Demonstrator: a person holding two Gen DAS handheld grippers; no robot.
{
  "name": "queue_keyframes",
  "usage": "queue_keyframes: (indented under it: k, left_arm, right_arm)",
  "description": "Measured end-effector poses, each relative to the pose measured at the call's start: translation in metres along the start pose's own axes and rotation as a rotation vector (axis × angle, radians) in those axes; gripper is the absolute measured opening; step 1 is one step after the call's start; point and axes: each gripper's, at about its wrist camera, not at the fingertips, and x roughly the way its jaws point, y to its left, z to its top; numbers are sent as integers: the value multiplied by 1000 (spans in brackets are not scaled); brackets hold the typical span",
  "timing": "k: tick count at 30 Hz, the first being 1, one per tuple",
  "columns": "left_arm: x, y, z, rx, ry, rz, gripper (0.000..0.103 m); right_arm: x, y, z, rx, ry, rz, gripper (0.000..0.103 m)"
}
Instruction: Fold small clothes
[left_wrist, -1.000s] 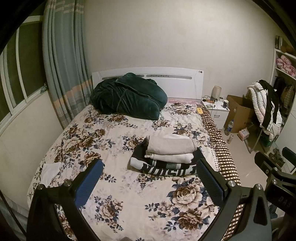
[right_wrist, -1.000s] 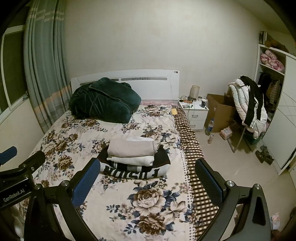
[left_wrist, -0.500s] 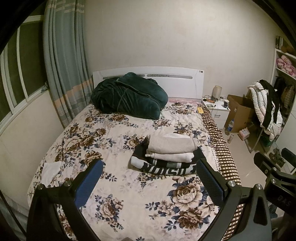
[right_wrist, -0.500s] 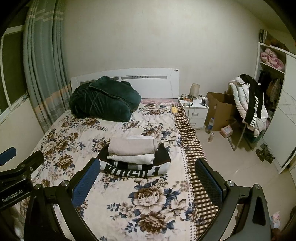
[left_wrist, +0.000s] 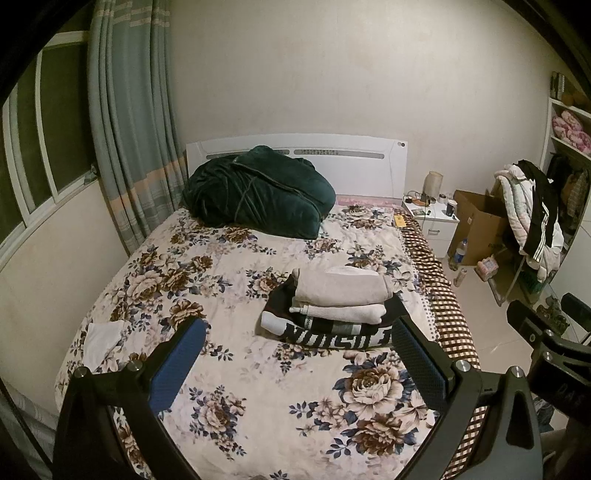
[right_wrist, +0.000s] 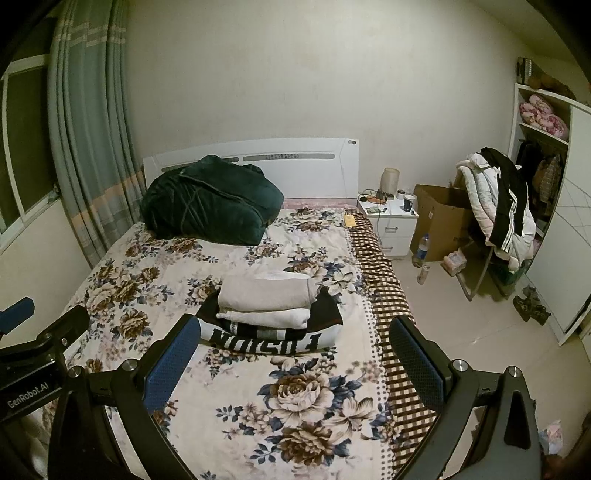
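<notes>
A stack of folded clothes (left_wrist: 338, 308) lies on the floral bedspread (left_wrist: 258, 369): two beige pieces on a black-and-white printed garment. It also shows in the right wrist view (right_wrist: 269, 314). A small white cloth (left_wrist: 101, 338) lies near the bed's left edge. My left gripper (left_wrist: 295, 365) is open and empty, held above the bed's foot, short of the stack. My right gripper (right_wrist: 291, 363) is open and empty, also short of the stack.
A dark green blanket bundle (left_wrist: 258, 197) sits by the white headboard. A nightstand (right_wrist: 388, 221), a cardboard box (right_wrist: 439, 221) and a chair draped with jackets (right_wrist: 498, 206) stand right of the bed. A curtain (left_wrist: 133, 147) and window are on the left.
Both grippers have drifted slightly back and up from the bed. The stack has not moved and both stay open.
</notes>
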Motion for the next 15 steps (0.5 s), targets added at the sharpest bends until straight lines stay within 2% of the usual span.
queue_keyframes:
  k: [15]
  left_arm:
    - [-6, 6, -3, -14, -10, 15, 103]
  right_arm:
    - [-4, 3, -2, 6, 3, 3, 103]
